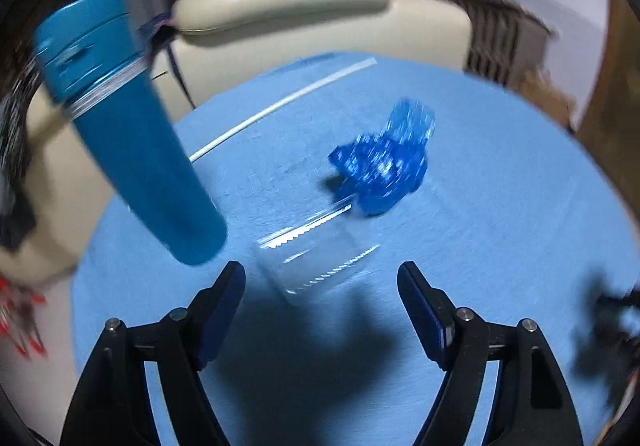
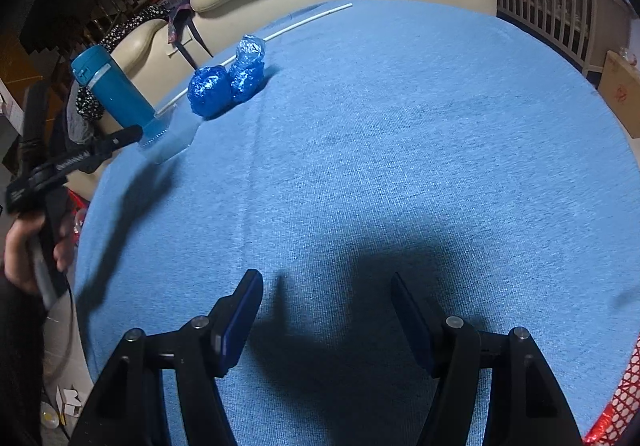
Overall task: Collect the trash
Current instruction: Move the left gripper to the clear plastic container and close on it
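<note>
We judge the collecting barely begun: both our left gripper [image 1: 320, 274] and right gripper [image 2: 326, 286] gape empty, while the crumpled blue plastic wrappers [image 2: 226, 80] and clear plastic cup [image 1: 316, 258] lie on the blue tablecloth [image 2: 400, 150].

Wrapper [image 2: 226, 80] right of bottle [image 2: 116, 92]

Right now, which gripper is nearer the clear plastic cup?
Left. The left gripper is open right in front of the clear plastic cup, jaws either side. The right gripper is open over bare blue cloth, well away from it.
</note>
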`<state>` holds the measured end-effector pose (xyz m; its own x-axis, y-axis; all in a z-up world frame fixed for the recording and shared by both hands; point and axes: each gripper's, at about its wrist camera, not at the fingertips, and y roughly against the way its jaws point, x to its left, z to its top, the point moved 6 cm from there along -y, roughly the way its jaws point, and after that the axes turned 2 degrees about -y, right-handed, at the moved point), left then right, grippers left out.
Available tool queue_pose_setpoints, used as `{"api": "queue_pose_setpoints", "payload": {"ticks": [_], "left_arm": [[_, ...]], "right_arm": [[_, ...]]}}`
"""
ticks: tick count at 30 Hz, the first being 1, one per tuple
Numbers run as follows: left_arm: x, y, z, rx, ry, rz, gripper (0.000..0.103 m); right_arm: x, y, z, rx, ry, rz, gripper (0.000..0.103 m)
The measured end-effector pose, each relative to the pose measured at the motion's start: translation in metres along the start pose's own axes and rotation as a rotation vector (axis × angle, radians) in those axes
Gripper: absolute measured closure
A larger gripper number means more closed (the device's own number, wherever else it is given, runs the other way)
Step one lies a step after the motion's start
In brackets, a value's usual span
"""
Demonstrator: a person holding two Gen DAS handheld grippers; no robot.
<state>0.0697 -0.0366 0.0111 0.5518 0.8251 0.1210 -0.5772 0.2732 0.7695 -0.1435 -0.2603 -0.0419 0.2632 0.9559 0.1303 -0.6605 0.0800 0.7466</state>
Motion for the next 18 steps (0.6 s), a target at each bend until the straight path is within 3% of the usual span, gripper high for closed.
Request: {"api": "queue_pose_setpoints", "payload": {"ticks": [6,12,18], "left_arm": [[0.007,-0.026,0.006,0.059,-0.135,-0.021,0.024],[0.005,-0.043,0.018,0.087,-0.134,-0.063,0.024],[-0.014,-0.054,0.007,0.128,-0.165,-0.083,0.024]], "right_arm": [[0.000,0.001,0.000,0.001,-0.010,0.009,0.033],[0.000,0.001,0.000,0.003,-0.011,0.008,0.033],[0.000,0.002,-0.001,0.004,-0.018,0.010,0.033]]}}
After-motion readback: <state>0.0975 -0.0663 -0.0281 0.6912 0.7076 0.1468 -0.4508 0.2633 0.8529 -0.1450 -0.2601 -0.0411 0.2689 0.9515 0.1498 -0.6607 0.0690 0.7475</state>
